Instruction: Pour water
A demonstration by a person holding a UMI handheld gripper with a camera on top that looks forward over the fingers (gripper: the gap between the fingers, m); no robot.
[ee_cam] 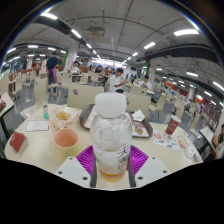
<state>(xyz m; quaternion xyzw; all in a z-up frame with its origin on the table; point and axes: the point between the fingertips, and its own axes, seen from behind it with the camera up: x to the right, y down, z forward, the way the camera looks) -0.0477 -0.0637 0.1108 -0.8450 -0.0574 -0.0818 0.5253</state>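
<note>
Pads [137,158] pressed against both sides of bottle [110,136], gripper [111,160] closed on it near base. Bottle upright, clear, white cap on, held over table [190,156] edge. Pink cup [66,137] just left and slightly beyond, apparent pour target. Cap probably needs removing before any pour. Best approach: carry left until neck clears cup rim, tilt slowly, keep grip firm low on body. Gripper level, pointing straight ahead; holding hand out of view.
</note>
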